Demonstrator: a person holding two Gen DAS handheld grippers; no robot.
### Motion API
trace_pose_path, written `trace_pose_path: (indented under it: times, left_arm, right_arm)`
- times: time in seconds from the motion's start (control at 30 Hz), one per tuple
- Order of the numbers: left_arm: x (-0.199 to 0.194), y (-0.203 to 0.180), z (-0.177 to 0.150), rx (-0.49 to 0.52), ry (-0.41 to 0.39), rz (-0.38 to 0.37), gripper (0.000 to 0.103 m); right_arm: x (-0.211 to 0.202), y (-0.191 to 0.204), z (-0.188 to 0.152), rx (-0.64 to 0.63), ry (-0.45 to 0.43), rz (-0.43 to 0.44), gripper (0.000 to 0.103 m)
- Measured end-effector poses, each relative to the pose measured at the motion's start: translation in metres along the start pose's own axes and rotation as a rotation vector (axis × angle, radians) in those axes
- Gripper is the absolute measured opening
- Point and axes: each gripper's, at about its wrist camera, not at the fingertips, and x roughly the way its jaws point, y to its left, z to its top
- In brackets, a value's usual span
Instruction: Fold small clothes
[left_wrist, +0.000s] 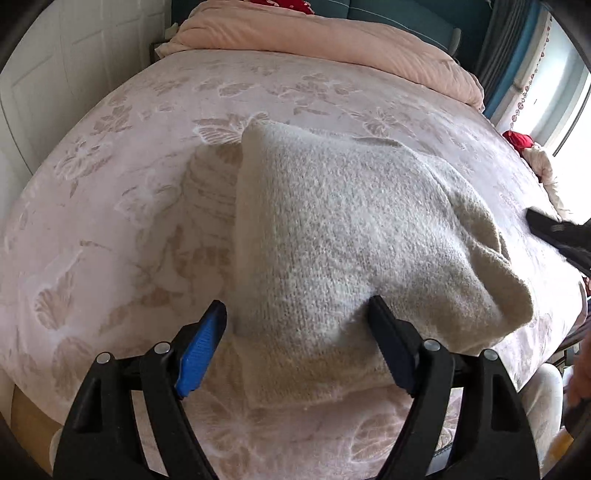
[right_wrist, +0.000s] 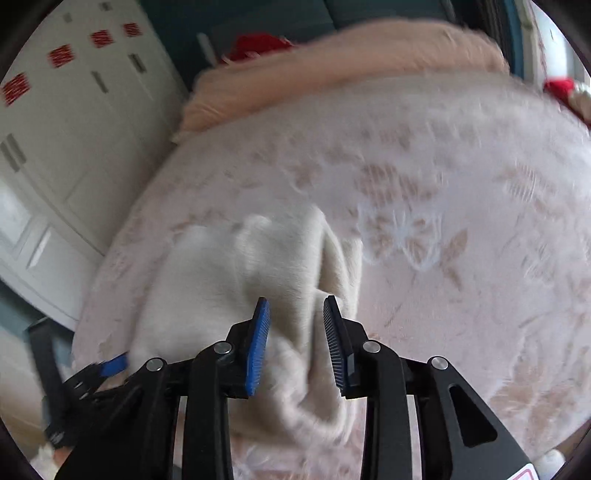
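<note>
1. A fuzzy cream sweater (left_wrist: 351, 229) lies folded on a bed (left_wrist: 110, 221) with a pale pink cover that has flowers and butterflies on it
2. The sweater sits near the front edge of the bed, and one corner of it on the right is puffed up
3. The left tongs (left_wrist: 295, 314) are spread wide over the near part of the sweater; they are let go and pinch nothing, with the fuzzy knit showing between them
4. The right tongs (right_wrist: 295, 314) are part way apart above the sweater (right_wrist: 236, 273); this view is blurry, and I cannot tell if the blue pads touch the knit
5. A peach blanket (left_wrist: 314, 48) is bunched up at the far end of the bed
6. White cupboard doors (right_wrist: 74, 129) stand at the left of the bed
</note>
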Motion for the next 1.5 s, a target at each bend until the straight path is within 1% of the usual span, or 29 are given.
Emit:
trace_pose_path:
  times: [0.03,0.07,0.1,0.13,0.17,0.2,0.3,0.4,0.47,0.53,0.57,0.6,0.67,0.7,0.83,0.9,0.97,1.07,1.2,1.27,1.3,1.5]
  left_arm:
    - [0.0,0.0,0.0,-0.003,0.001,0.001,0.077]
    - [0.0,-0.001,-0.001,-0.006,0.001,0.004,0.077]
    - [0.0,-0.001,-0.001,-0.009,-0.001,0.008,0.077]
    - [-0.001,-0.002,-0.002,-0.014,-0.002,0.013,0.077]
    - [-0.002,-0.002,-0.003,-0.02,0.001,0.012,0.077]
    - [-0.002,-0.004,-0.003,-0.019,0.009,0.01,0.077]
    - [-0.015,-0.011,-0.005,0.009,-0.006,0.04,0.075]
    - [-0.038,-0.02,-0.008,0.044,-0.031,0.068,0.076]
    - [-0.053,-0.028,-0.012,0.058,-0.052,0.094,0.081]
    - [-0.066,-0.035,-0.016,0.072,-0.079,0.112,0.088]
    - [-0.073,-0.038,-0.019,0.076,-0.094,0.119,0.089]
    - [-0.082,-0.044,-0.024,0.084,-0.109,0.126,0.09]
    - [-0.092,-0.051,-0.032,0.097,-0.123,0.142,0.09]
    - [-0.095,-0.054,-0.035,0.103,-0.129,0.151,0.09]
    - [-0.112,-0.068,-0.049,0.145,-0.179,0.194,0.09]
    - [-0.12,-0.074,-0.056,0.16,-0.192,0.202,0.09]
    - [-0.126,-0.078,-0.063,0.152,-0.203,0.195,0.09]
    - [-0.134,-0.083,-0.069,0.132,-0.224,0.187,0.09]
    - [-0.136,-0.092,-0.073,0.148,-0.245,0.211,0.09]
    - [-0.137,-0.095,-0.074,0.154,-0.249,0.21,0.09]
    - [-0.138,-0.097,-0.075,0.152,-0.253,0.227,0.09]
    - [-0.138,-0.095,-0.076,0.123,-0.255,0.231,0.09]
  right_arm:
    - [0.0,0.004,-0.008,-0.02,0.028,0.007,0.029]
    - [0.008,0.005,-0.016,-0.032,0.064,-0.002,0.029]
    - [0.019,0.003,-0.025,-0.041,0.101,-0.022,0.029]
    - [0.038,-0.001,-0.041,-0.061,0.173,-0.06,0.028]
    - [0.055,-0.006,-0.056,-0.075,0.21,-0.082,0.028]
    - [0.055,-0.01,-0.063,-0.071,0.168,-0.078,0.028]
    - [0.036,-0.006,-0.054,-0.015,0.155,-0.048,0.028]
    - [0.004,0.007,-0.042,-0.036,0.09,-0.045,0.03]
    - [-0.022,0.015,-0.046,-0.06,0.036,-0.058,0.032]
    - [-0.044,0.023,-0.057,-0.075,0.008,-0.091,0.04]
    - [-0.05,0.024,-0.06,-0.071,0.001,-0.101,0.048]
    - [-0.054,0.024,-0.064,-0.063,-0.004,-0.11,0.053]
    - [-0.063,0.024,-0.075,-0.052,-0.02,-0.124,0.055]
    - [-0.069,0.026,-0.082,-0.054,-0.023,-0.133,0.058]
    - [-0.083,0.027,-0.105,-0.034,-0.037,-0.167,0.064]
    - [-0.091,0.028,-0.116,-0.028,-0.048,-0.182,0.068]
    - [-0.095,0.03,-0.124,-0.033,-0.06,-0.2,0.07]
    - [-0.104,0.035,-0.131,-0.051,-0.089,-0.233,0.076]
    - [-0.11,0.039,-0.134,-0.059,-0.108,-0.257,0.077]
    - [-0.109,0.044,-0.136,-0.072,-0.107,-0.268,0.077]
    - [-0.109,0.046,-0.136,-0.072,-0.11,-0.275,0.077]
    - [-0.11,0.048,-0.136,-0.068,-0.111,-0.281,0.077]
